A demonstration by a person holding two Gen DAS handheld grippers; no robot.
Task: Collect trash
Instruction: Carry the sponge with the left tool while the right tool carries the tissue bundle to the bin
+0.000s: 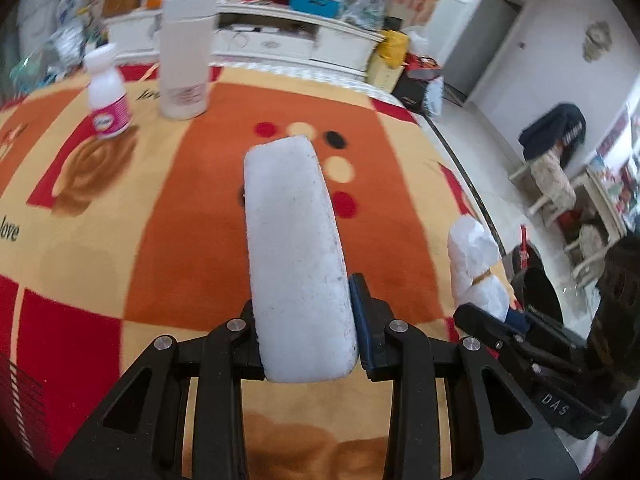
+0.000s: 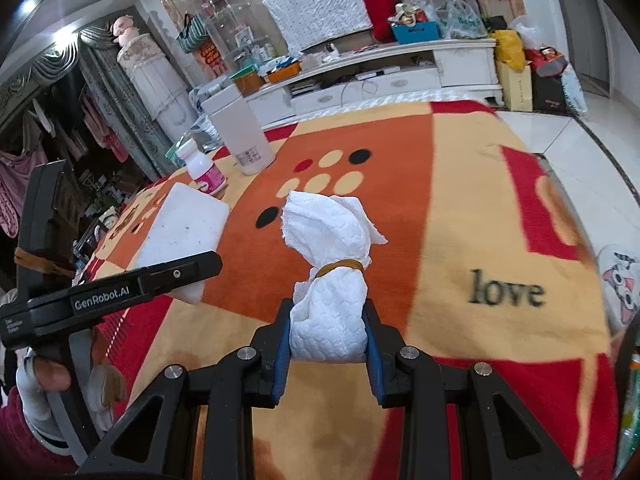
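While your left gripper [image 1: 308, 332] clamps the foam block [image 1: 296, 248] and your right gripper [image 2: 328, 344] pinches the tissue wad [image 2: 330, 280] above the blanket [image 2: 500, 208], two bottles [image 1: 108, 94] wait near its far edge.

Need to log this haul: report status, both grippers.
Left gripper shut on foam block. Right gripper shut on tissue wad. Two bottles upright on blanket; nothing blocking.
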